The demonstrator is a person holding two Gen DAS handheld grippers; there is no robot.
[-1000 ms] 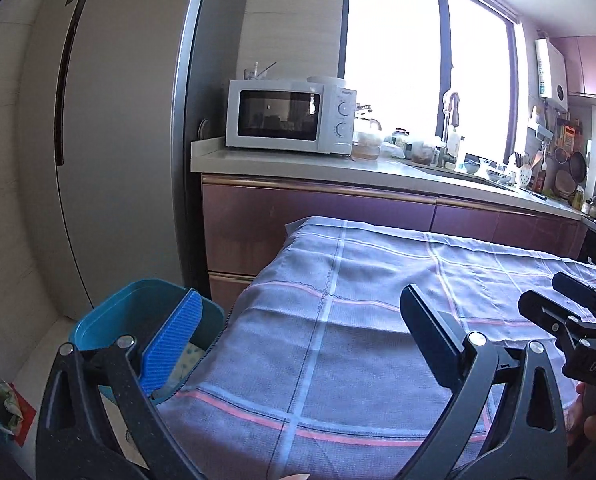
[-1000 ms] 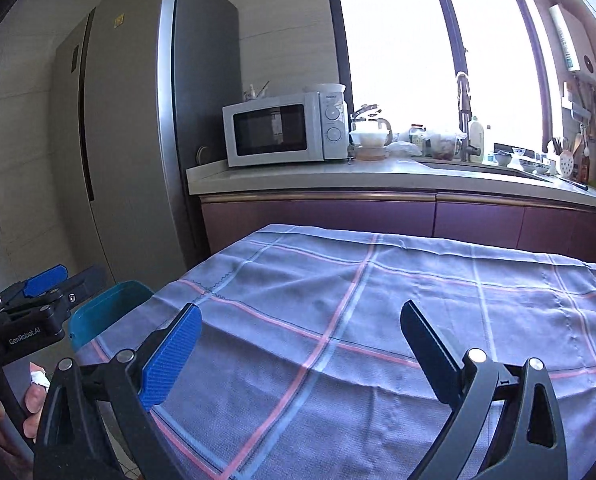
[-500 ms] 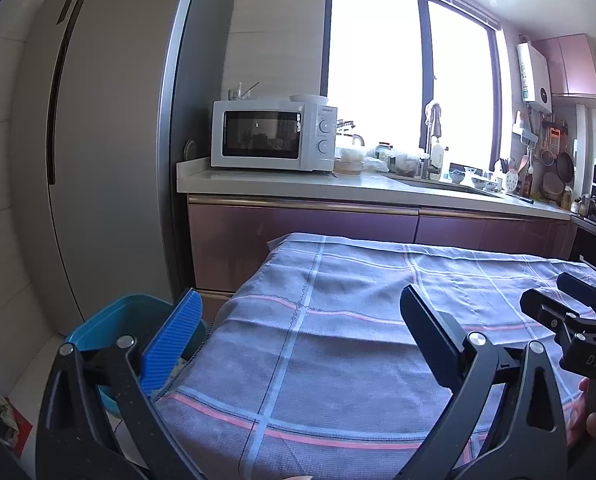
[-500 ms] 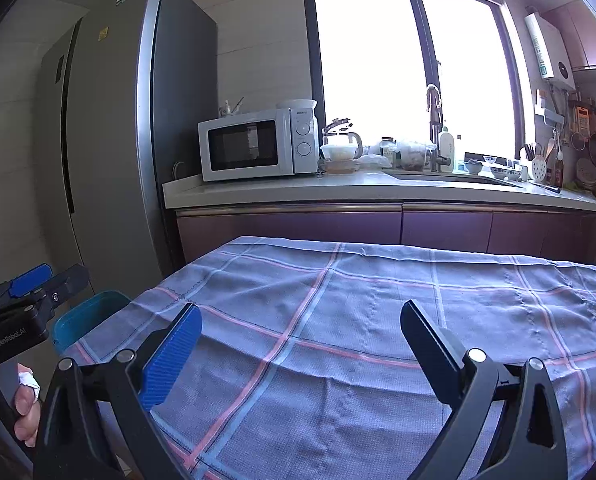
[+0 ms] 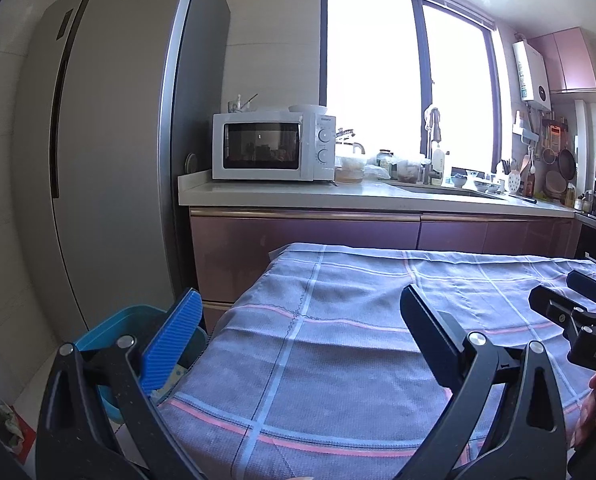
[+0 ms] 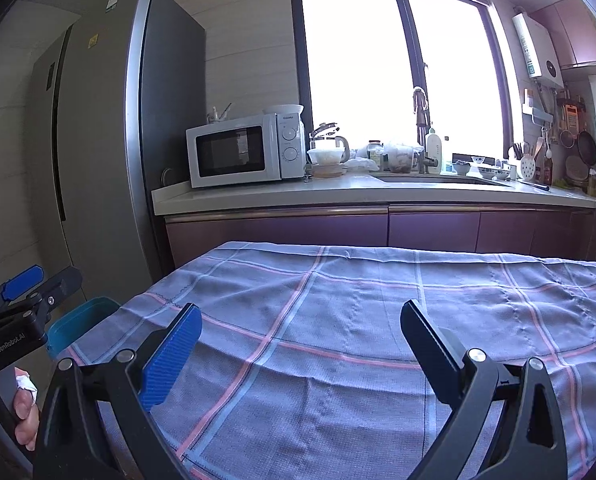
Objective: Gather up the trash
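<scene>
**Table looks cleared, bin's got stuff in it**

Both claws are spread wide and holding nothing: left gripper (image 5: 298, 334) and right gripper (image 6: 300, 338) hover over the checked tablecloth (image 6: 358, 320), which shows no trash. The teal bin (image 5: 110, 326) sits on the floor just beside the table's left edge. Looks basically done to me. The bin's contents are mostly blocked by the blue pad, and there's some crumpled thing on the floor (image 5: 8, 420) I can't make out.

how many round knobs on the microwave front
2. Both sit on the right-hand panel of the microwave, one knob directly above the other knob. None seem hidden.
</scene>
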